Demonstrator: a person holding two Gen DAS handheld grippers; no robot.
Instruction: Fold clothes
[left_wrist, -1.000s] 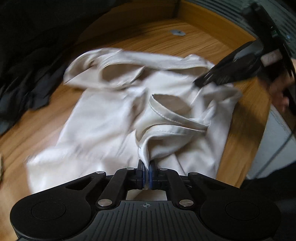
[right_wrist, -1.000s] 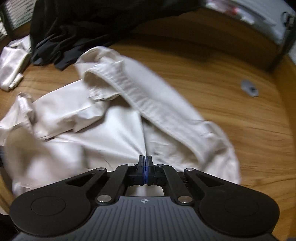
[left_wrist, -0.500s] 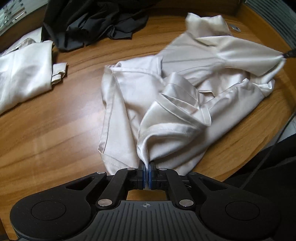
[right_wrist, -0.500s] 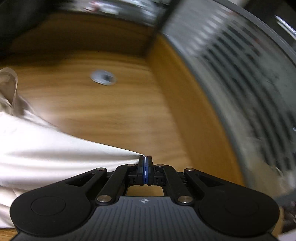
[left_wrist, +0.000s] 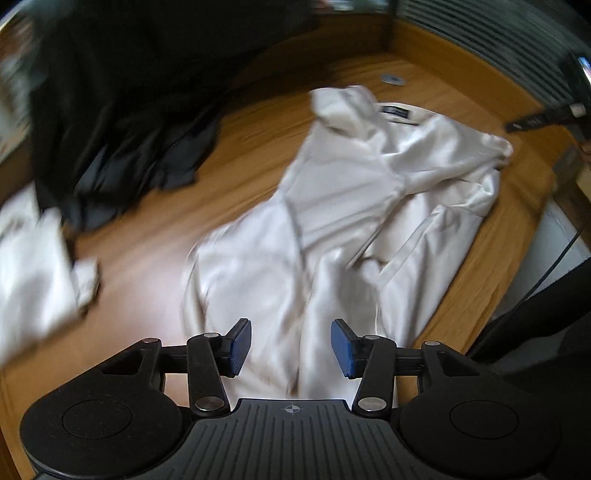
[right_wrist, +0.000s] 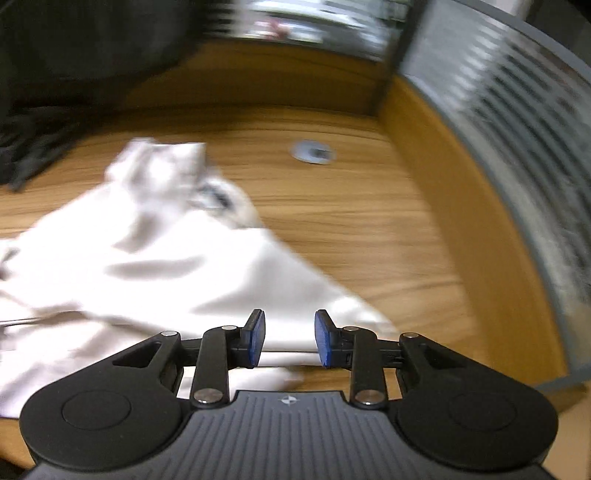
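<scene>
Left gripper (left_wrist: 291, 345) noted w/ fingers spread apart, nothing held; cream shirt (left_wrist: 351, 221) seen lying crumpled on wooden table (left_wrist: 258, 147) directly ahead, its near edge under the blue pads. Right gripper (right_wrist: 289, 339) likewise found w/ fingers parted and empty, over the shirt's corner (right_wrist: 147, 266). Black garment (left_wrist: 129, 110) and folded white cloth (left_wrist: 33, 258) observed at left; img blurred.
</scene>
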